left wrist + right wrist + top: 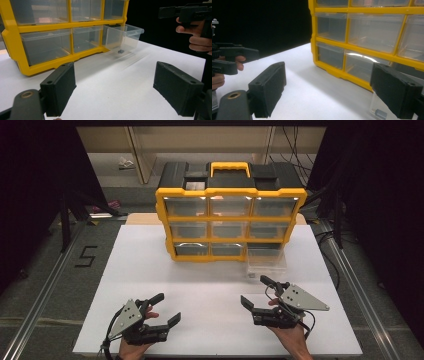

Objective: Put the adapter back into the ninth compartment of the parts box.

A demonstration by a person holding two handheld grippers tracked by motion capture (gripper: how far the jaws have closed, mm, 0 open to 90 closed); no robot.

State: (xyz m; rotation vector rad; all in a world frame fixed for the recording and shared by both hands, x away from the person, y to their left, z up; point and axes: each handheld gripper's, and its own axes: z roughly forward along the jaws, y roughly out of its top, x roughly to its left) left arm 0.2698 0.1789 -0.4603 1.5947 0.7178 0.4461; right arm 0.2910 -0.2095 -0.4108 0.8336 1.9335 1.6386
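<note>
A yellow and black organizer cabinet [230, 212] with clear drawers stands at the back of the white table [210, 295]. Its bottom right drawer [267, 261] is pulled out toward me, and a small dark part [121, 51] lies inside it. My left gripper [162, 307] is open near the front left of the table, with nothing between its jaws. My right gripper [255, 290] is open at the front right, just in front of the pulled-out drawer, also holding nothing. The cabinet [372, 45] fills the right gripper view, and the small part [379, 114] shows through the drawer wall.
The other drawers [47, 46] of the cabinet are pushed in and look empty. Bare white table lies between the two grippers. Dark floor with rails [45, 285] and cables surrounds the table.
</note>
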